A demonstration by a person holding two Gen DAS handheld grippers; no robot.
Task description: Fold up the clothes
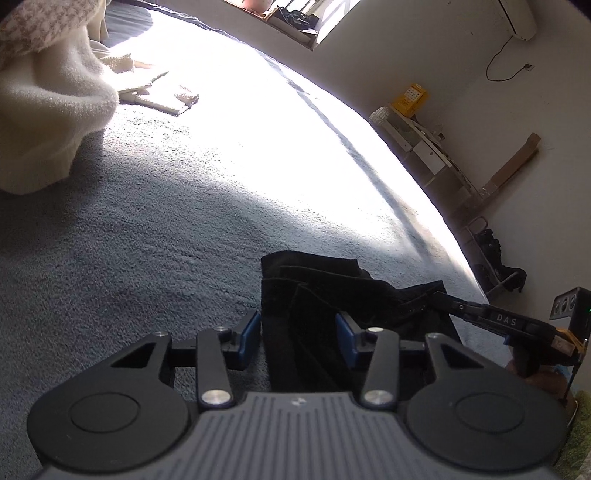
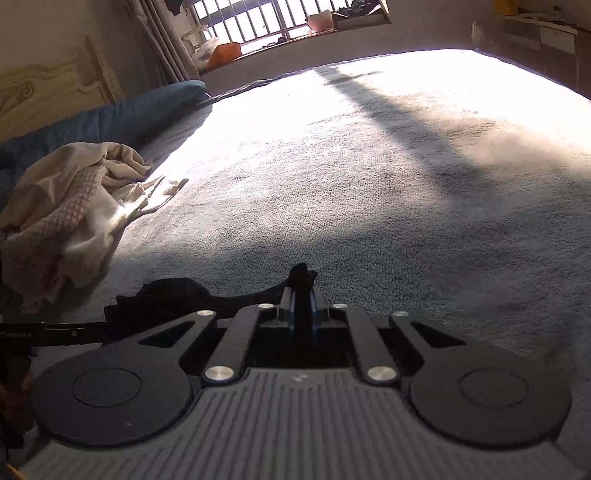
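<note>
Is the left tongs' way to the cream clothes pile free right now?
Probably not: black fabric hangs between the left tongs, and the right tongs pinch the same garment. The cream pile lies apart across bare bedspread.

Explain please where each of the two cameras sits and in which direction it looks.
Left wrist view: sits on the left gripper, looks along its open blue-padded fingers at the black garment on the grey fleecy bedspread; the right gripper shows too.
Right wrist view: sits on the right gripper, shut on black cloth, facing the barred window; a hand shows at the left edge.
Shared: garment, bedspread, cream clothes pile.
</note>
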